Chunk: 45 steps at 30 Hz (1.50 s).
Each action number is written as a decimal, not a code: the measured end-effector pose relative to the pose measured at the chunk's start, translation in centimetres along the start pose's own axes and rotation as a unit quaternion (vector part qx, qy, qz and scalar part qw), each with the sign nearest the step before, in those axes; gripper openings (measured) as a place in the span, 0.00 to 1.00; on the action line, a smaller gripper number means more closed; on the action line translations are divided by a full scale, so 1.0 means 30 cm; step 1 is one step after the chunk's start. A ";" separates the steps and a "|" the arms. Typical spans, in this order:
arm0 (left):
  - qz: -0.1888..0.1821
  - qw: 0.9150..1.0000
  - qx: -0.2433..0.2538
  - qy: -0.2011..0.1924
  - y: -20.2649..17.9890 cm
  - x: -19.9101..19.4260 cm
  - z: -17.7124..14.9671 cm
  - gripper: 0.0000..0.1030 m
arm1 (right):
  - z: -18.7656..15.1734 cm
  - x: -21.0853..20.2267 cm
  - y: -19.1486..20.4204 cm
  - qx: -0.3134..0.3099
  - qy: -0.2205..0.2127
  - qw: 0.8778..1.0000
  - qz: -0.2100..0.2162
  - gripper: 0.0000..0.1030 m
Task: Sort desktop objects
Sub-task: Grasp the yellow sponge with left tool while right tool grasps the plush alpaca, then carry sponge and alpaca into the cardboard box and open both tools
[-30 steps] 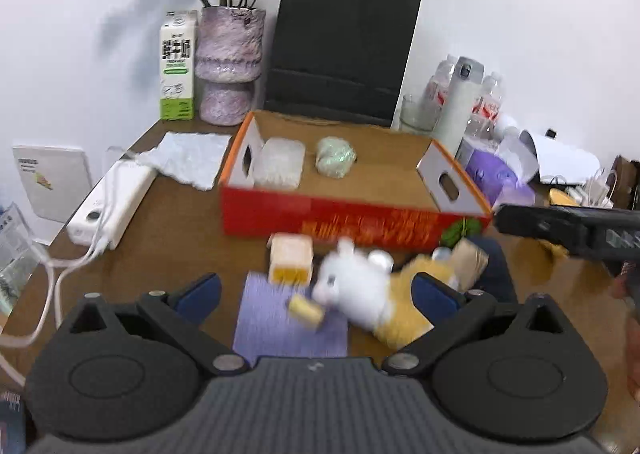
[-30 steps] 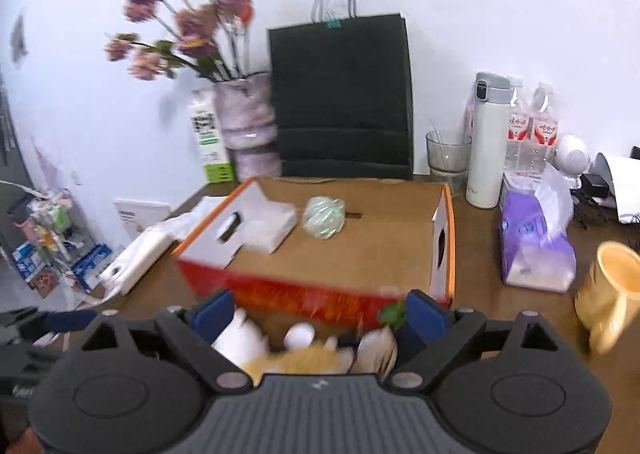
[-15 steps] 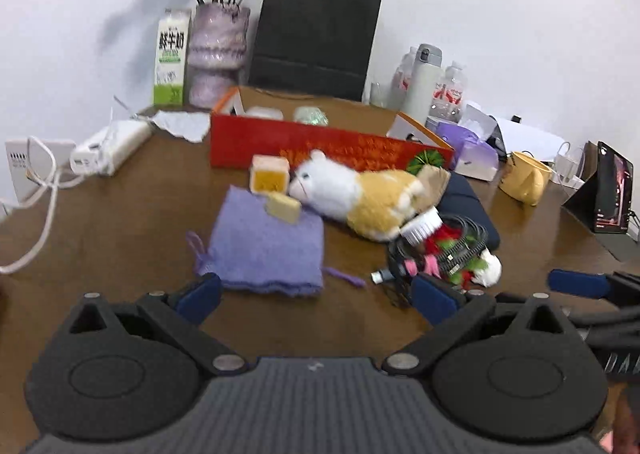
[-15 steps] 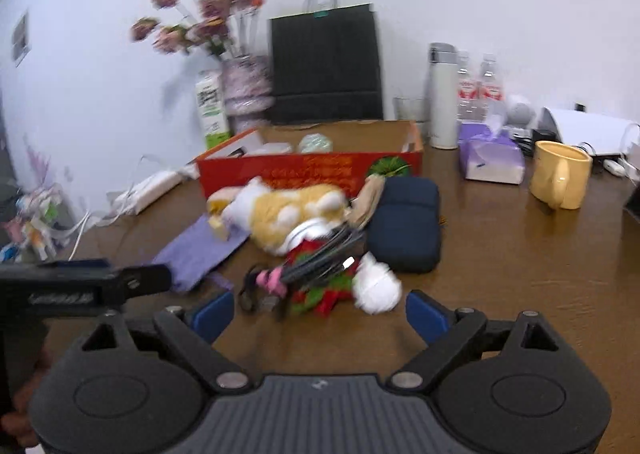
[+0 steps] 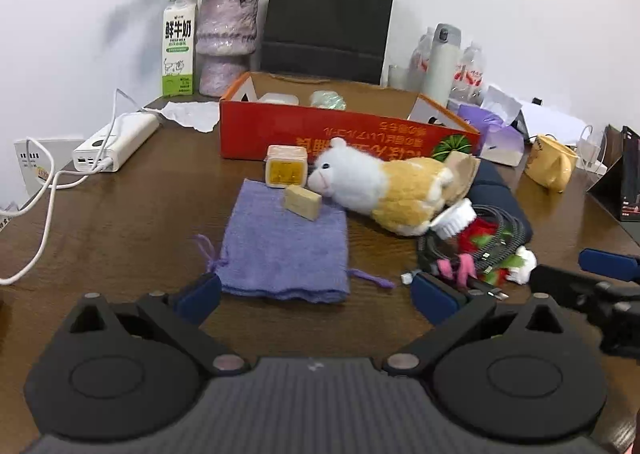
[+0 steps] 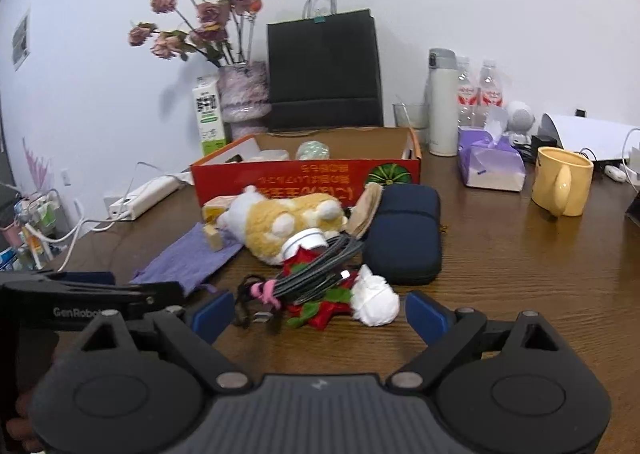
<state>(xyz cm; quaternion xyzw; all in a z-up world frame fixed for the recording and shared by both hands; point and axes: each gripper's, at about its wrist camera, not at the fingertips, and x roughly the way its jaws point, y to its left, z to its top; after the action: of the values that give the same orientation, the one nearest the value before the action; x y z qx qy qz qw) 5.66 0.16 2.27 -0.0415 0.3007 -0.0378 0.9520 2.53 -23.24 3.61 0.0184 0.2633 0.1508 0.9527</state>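
A red cardboard box (image 5: pixel 348 134) stands at the back of the desk and shows in the right wrist view too (image 6: pixel 304 174). In front of it lie a white and yellow plush toy (image 5: pixel 384 190), a purple knit pouch (image 5: pixel 284 250), a tan soap bar (image 5: pixel 303 202), a small yellow jar (image 5: pixel 286 172), a coiled grey cable (image 6: pixel 316 270) over a red and white toy (image 6: pixel 372 302), and a dark blue case (image 6: pixel 404 230). My left gripper (image 5: pixel 316 292) is open and empty just short of the pouch. My right gripper (image 6: pixel 318 314) is open and empty just short of the cable pile.
A vase of flowers (image 5: pixel 226 42), milk carton (image 5: pixel 179 46), black paper bag (image 5: pixel 326 18), white thermos (image 6: pixel 442 102), tissue pack (image 6: pixel 490 162) and yellow mug (image 6: pixel 562 180) line the back and right. A white power bank (image 5: pixel 116 142) with cables lies at the left.
Both grippers have pulled back from the box toward the near edge of the desk, so the whole pile now shows ahead of them. Both stay open and empty.
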 end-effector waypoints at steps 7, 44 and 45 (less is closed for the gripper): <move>0.032 0.997 0.026 -0.061 0.045 0.075 0.143 0.85 | 0.164 0.129 -0.071 0.106 0.017 0.990 0.087 0.76; -0.029 0.999 -0.008 -0.014 0.103 0.036 0.156 0.31 | 0.390 0.236 -0.072 0.136 0.034 0.985 0.104 0.31; -0.028 0.999 -0.006 -0.014 0.098 0.019 0.151 0.31 | 0.386 0.202 -0.077 0.131 0.030 0.985 0.103 0.31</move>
<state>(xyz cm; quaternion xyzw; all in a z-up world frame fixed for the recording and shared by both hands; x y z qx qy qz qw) 8.87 3.28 5.34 -0.0562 0.2862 -0.0624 0.9545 13.98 -23.13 10.30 0.1660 0.3058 0.2130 0.9130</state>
